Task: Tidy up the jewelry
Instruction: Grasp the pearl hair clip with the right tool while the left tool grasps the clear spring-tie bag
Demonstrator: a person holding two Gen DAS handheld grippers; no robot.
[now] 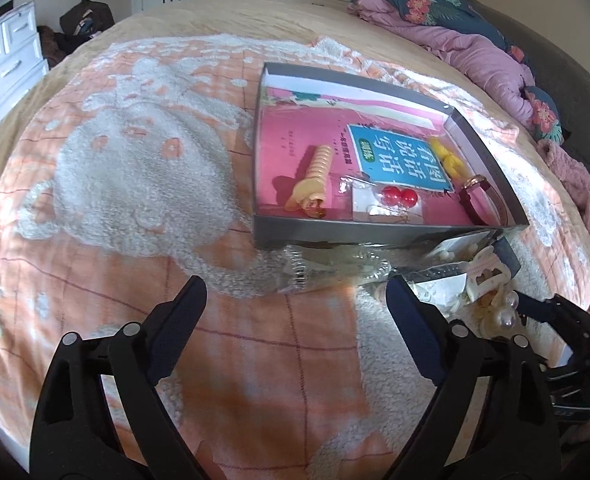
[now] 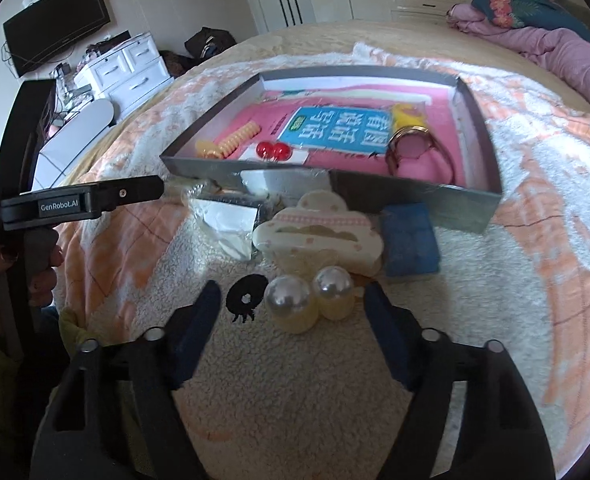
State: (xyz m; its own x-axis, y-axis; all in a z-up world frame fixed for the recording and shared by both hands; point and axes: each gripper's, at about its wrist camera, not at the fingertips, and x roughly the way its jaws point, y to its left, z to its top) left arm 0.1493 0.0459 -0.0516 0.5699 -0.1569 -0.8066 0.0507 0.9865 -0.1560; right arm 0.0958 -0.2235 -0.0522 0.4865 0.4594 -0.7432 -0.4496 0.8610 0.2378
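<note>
Pearls, two big glossy ones, top a pale hair tie (image 2: 309, 300) lying on the fluffy blanket (image 2: 295, 392) between the fingers of the right gripper (image 2: 291, 304), which stand apart on either side without pressing it. It looks light, with hard, slick, rounded beads likely to squirt out of a pinch; the softer cream band beneath them seems the surer hold. Touching it behind sits a stiff cream cloud-shaped claw clip (image 2: 317, 228), with a blue box (image 2: 409, 242) just beside. Beyond stands the grey tray (image 2: 471, 206) already holding pieces. The left gripper (image 1: 295, 300) hovers released over bare blanket.
</note>
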